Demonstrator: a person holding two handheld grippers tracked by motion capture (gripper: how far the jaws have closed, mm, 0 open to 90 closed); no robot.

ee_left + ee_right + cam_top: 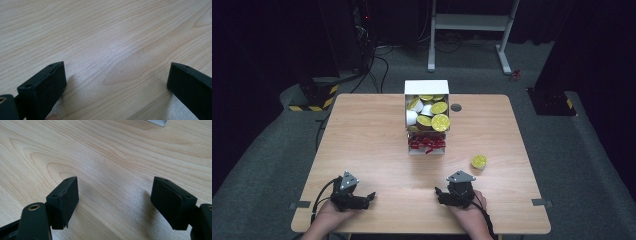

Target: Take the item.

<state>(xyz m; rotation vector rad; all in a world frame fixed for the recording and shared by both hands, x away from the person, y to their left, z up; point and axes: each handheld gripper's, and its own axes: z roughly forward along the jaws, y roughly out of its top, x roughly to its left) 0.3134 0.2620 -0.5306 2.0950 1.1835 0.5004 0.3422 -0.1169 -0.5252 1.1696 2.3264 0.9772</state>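
Two black hand-held grippers are seen resting near the table's 6 o'clock edge in the high view: the left gripper (371, 196) at about 7 o'clock and the right gripper (438, 192) at about 5 o'clock, each held from below by a hand. They are set well apart from one another, and each carries a grey three-cornered plate on top. In the left gripper view, the jaws of the left gripper (116, 82) are spread wide, with nothing but the bare grain of the light wooden table (120, 37) between them. The same is shown in the right gripper view, where the jaws of the right gripper (115, 200) stand far apart over bare wood, and nothing is clamped.

Nearest to the right gripper, a small round cup with a yellow foil lid (479, 161) is seen standing alone on the tabletop, at roughly 1 o'clock from that gripper and not touched by it. Toward 12 o'clock on the table, a white rectangular cardboard box (426, 87) is placed, and it is filled with a heap of similar yellow-lidded cups (432, 114), some tilted so that their white sides are shown. Just at the box's 6 o'clock side, touching it, a small white tray of red wrapped pieces (427, 144) is set. A small dark round grommet (456, 107) is seen in the tabletop just beside the box, at its 3 o'clock side.
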